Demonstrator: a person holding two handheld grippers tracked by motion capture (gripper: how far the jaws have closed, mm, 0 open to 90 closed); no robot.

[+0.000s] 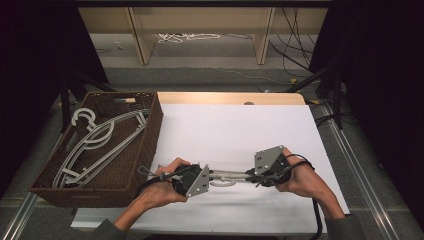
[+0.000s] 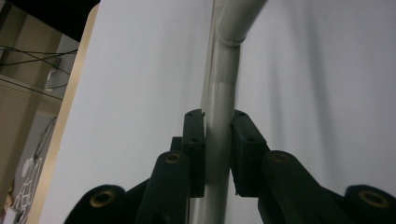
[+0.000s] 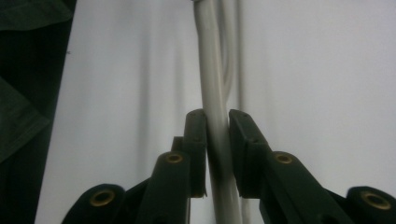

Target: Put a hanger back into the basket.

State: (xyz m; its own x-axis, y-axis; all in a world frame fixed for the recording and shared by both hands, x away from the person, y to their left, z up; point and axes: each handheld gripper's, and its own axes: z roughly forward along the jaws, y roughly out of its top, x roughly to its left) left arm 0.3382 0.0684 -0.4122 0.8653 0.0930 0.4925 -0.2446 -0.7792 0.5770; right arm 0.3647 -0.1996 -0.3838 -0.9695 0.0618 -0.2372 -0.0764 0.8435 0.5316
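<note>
A grey plastic hanger (image 1: 227,176) lies across the white table top (image 1: 240,130) near its front edge, between my two grippers. My left gripper (image 1: 211,176) has hold of one end from the left. In the left gripper view its pads (image 2: 194,140) press on both sides of the hanger's round arm (image 2: 224,70), so my left gripper (image 2: 217,140) is shut on it. My right gripper (image 1: 250,176) holds the other end. In the right gripper view my right gripper (image 3: 217,140) has the hanger's thin arm (image 3: 208,60) pinched between its pads.
A brown wicker basket (image 1: 150,125) stands at the left edge of the table with several more grey hangers (image 1: 95,140) in it. Black cables trail from both grippers toward the person's forearms. Wooden shelf legs and loose cables lie on the floor beyond the table.
</note>
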